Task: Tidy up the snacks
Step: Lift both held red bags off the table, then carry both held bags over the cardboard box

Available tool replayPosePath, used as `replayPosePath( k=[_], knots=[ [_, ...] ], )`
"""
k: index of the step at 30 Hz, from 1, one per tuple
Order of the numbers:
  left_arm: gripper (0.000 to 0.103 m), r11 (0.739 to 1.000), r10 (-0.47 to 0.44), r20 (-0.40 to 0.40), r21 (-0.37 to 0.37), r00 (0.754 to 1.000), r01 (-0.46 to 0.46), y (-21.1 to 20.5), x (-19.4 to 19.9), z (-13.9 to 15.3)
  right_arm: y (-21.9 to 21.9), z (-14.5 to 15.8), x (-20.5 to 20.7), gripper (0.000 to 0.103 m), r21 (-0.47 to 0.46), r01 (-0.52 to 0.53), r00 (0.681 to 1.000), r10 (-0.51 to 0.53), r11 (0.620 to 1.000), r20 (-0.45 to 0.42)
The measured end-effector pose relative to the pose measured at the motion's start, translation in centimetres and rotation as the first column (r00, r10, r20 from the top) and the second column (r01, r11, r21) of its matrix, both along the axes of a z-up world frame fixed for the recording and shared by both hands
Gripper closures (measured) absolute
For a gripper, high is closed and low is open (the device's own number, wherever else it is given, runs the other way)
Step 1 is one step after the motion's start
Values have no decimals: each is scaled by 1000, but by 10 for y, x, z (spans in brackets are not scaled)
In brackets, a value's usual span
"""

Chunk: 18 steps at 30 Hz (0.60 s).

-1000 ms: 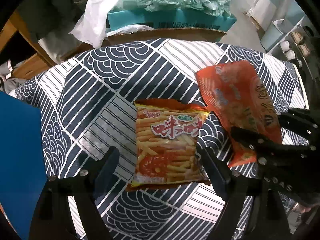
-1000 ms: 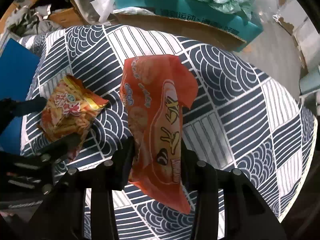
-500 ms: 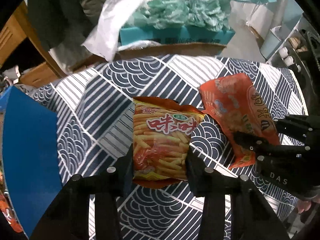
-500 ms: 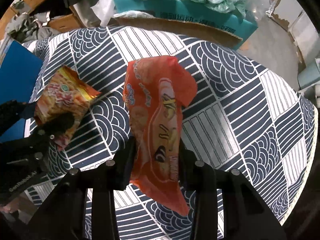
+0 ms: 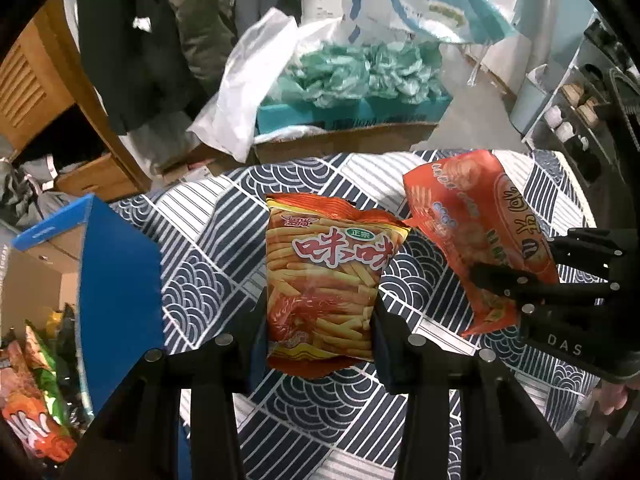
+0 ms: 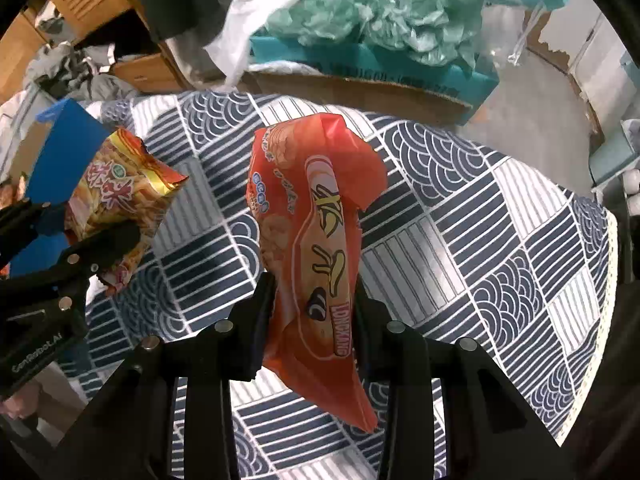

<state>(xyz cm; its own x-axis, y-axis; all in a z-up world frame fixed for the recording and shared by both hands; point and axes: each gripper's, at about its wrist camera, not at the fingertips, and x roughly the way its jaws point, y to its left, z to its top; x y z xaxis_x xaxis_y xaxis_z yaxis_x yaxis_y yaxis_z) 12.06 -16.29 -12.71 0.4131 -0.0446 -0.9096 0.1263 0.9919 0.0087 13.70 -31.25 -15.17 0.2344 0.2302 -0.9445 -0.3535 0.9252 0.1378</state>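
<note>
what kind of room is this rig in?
Likely a cluttered home room or storeroom: patterned tablecloth, cardboard box heaped with plastic bags, dark coats hanging behind.

Table (image 5: 208, 264) under navy-and-white patterned cloth (image 6: 460, 240)

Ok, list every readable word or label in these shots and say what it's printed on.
"LONGKANG": orange bag, held by the right hand-held gripper.
"DAS": right hand-held gripper body, seen from the left wrist.
"GenRobot.AI": left hand-held gripper body.
"咪咪", "正宗": fries bag.
Teal box print: too blurred.
</note>
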Motion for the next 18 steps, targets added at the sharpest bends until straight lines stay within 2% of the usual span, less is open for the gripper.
replayPosePath(
  k=[10, 18],
  knots=[
    [59, 1000, 8, 64, -25, 998, -6, 14, -19, 42, 8, 39, -21, 69, -12, 34, 997, -33, 999, 70],
    [59, 999, 4, 99, -46, 995, 1, 23, -34, 73, 12, 62, -35, 70, 24, 68, 994, -70, 997, 88]
  ],
)
